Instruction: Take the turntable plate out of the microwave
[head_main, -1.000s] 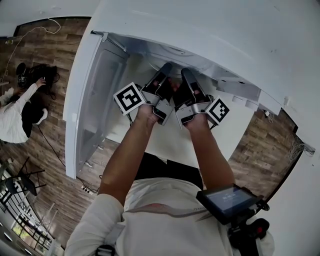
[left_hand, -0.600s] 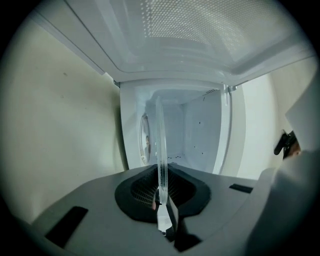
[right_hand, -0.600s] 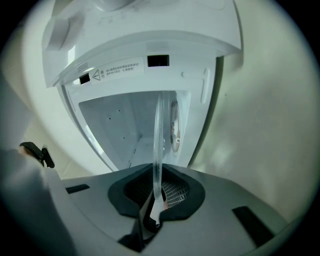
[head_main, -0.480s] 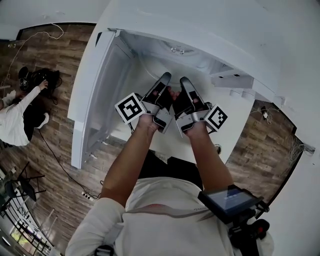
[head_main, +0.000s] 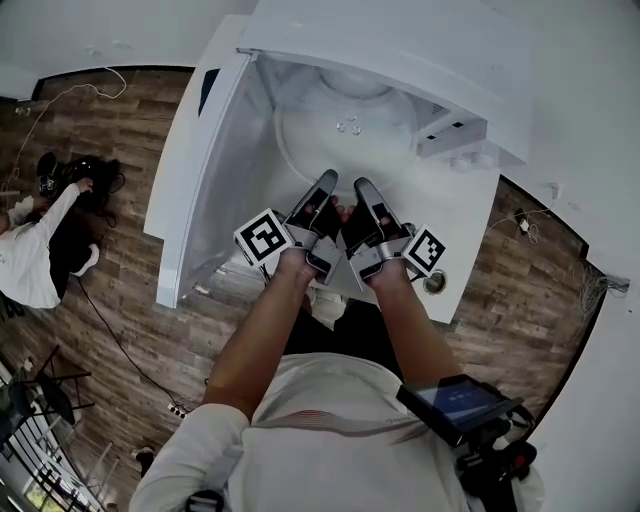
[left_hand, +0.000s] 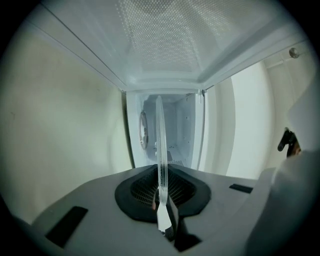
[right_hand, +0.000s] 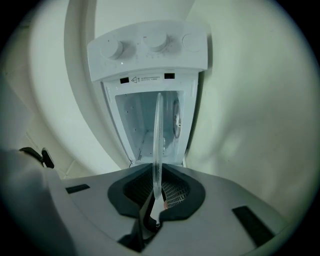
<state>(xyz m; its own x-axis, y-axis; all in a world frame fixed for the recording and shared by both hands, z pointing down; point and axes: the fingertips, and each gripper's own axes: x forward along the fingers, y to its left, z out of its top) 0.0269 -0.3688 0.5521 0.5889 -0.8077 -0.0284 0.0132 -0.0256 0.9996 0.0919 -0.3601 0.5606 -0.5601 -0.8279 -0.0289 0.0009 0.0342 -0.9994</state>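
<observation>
The clear glass turntable plate (head_main: 350, 125) hangs level in front of the open white microwave (head_main: 400, 45), its near rim held by both grippers. My left gripper (head_main: 327, 182) and right gripper (head_main: 362, 186) sit side by side, each shut on that rim. In the left gripper view the plate (left_hand: 160, 145) shows edge-on as a thin upright line that runs into the left gripper (left_hand: 161, 192). In the right gripper view the plate (right_hand: 158, 140) is likewise pinched in the right gripper (right_hand: 157, 192), with the microwave's knob panel (right_hand: 147, 47) and open cavity (right_hand: 145, 125) beyond.
The microwave door (head_main: 200, 170) stands swung open at the left. The microwave rests on a white counter (head_main: 470, 235) over a wooden floor (head_main: 110, 290). A person in white (head_main: 30, 245) sits on the floor at far left, with cables nearby.
Both grippers have drawn back toward my body with the plate between them. The plate has come out of the cavity and more of it shows in front of the microwave.
</observation>
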